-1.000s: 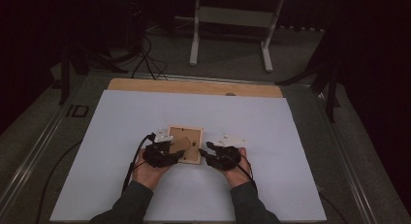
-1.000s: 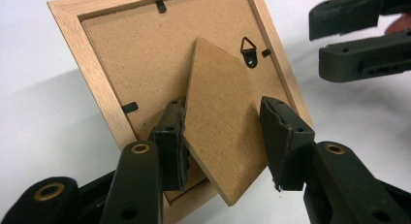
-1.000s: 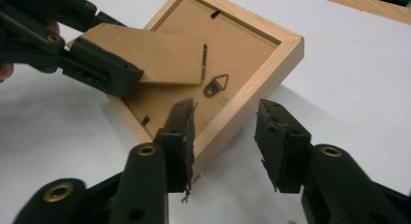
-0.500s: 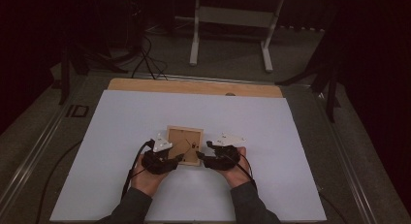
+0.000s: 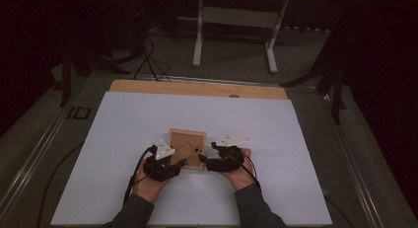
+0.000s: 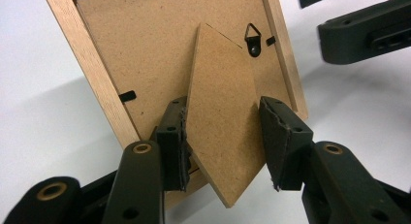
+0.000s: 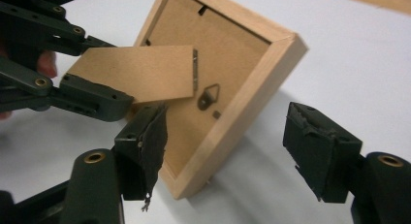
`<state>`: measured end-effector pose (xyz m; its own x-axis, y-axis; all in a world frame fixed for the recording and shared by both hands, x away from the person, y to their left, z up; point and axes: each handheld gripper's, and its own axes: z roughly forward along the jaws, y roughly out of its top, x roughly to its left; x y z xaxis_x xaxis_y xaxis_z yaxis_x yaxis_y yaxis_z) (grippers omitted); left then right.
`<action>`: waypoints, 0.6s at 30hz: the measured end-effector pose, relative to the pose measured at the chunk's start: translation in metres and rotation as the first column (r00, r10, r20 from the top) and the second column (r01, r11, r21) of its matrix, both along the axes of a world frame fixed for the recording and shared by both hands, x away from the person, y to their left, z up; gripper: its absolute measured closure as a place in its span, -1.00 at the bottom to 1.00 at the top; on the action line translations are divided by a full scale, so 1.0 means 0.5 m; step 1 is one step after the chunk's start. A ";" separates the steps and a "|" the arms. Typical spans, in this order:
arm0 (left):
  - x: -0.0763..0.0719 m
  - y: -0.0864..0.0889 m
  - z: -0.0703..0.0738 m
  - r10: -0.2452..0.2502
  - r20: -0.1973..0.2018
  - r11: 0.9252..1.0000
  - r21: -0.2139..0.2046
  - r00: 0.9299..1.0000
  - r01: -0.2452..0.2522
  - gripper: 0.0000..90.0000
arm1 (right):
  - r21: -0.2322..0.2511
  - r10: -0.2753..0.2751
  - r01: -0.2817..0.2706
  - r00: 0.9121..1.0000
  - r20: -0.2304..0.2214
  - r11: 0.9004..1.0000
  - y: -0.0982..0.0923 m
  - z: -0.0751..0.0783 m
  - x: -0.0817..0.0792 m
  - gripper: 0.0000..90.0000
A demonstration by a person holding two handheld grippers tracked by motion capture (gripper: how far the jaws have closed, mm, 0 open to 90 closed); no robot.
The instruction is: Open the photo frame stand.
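My left gripper (image 6: 223,141) clasps the brown fibreboard stand flap (image 6: 220,122) of the face-down light wooden picture frame (image 7: 242,83); my right gripper (image 7: 228,146) has just spread wide, straddling its corner.

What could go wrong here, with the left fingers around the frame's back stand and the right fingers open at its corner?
The right gripper has just opened, its fingers clear of the picture frame, so the tilted frame could drop flat. The left gripper clamps only the thin easel stand; its small hinge might bend or tear.
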<state>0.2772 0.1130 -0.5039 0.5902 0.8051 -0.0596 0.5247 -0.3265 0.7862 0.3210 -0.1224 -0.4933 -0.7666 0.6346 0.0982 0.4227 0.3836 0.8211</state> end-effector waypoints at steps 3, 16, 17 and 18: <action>-0.003 0.001 0.000 -0.002 0.004 1.000 0.004 1.000 0.002 0.27 | 0.005 0.005 -0.005 1.000 -0.011 1.000 0.003 -0.003 0.006 -0.30; -0.026 0.002 -0.008 -0.008 0.019 1.000 0.022 1.000 0.008 0.29 | 0.083 0.006 0.000 0.997 -0.077 0.997 0.006 -0.004 0.068 -0.13; -0.026 0.003 -0.009 -0.008 0.019 1.000 0.020 1.000 0.007 0.29 | 0.092 0.010 -0.003 0.996 -0.085 0.996 0.005 -0.005 0.070 -0.13; -0.026 0.003 -0.009 -0.008 0.019 1.000 0.018 1.000 0.008 0.30 | 0.107 0.020 -0.010 0.995 -0.096 0.994 0.005 -0.007 0.074 -0.13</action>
